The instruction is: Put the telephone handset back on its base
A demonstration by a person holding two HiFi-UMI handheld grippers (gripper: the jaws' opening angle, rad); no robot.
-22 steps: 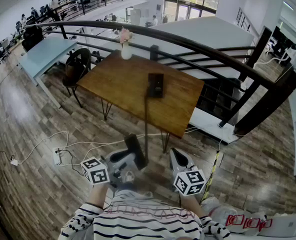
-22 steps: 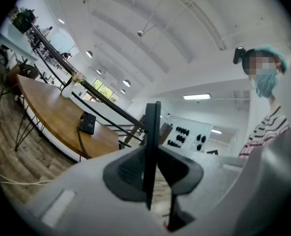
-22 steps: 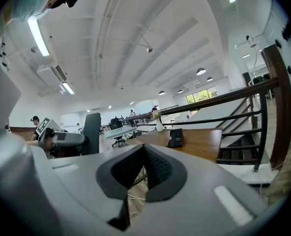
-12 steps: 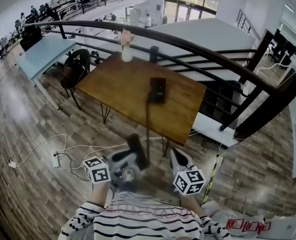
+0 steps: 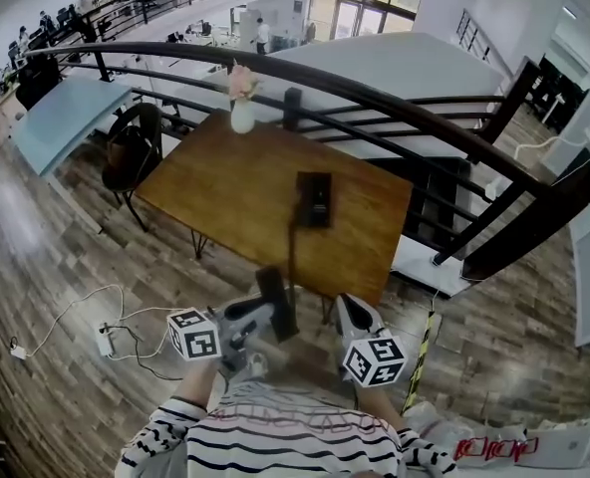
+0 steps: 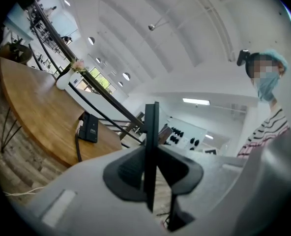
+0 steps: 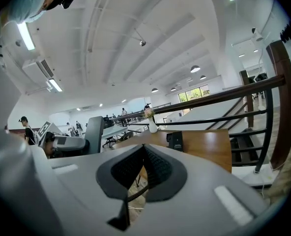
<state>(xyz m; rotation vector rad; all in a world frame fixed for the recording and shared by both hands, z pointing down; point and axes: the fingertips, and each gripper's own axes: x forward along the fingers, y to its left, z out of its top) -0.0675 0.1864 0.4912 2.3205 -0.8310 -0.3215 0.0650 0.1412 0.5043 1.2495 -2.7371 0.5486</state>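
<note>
The black telephone handset (image 5: 273, 302) stands upright in my left gripper (image 5: 260, 315), low in the head view just in front of the person. In the left gripper view the handset (image 6: 151, 122) shows edge-on, with the left gripper (image 6: 150, 154) shut on it and a pad against each side. Its dark cord (image 5: 293, 242) runs up to the black phone base (image 5: 314, 199) (image 6: 90, 127) (image 7: 175, 140), which lies on the wooden table (image 5: 235, 182) some way ahead. My right gripper (image 5: 352, 315) (image 7: 144, 149) is beside the left one, shut and holding nothing.
A white vase with flowers (image 5: 242, 116) stands at the table's far edge. A dark curved railing (image 5: 395, 93) runs behind the table. A chair with a dark bag (image 5: 134, 152) is to the left. A power strip and cables (image 5: 104, 342) lie on the wood floor.
The head view has shifted, so the table and phone base sit a little lower and nearer. Both grippers keep their places, and the handset stays in the left one.
</note>
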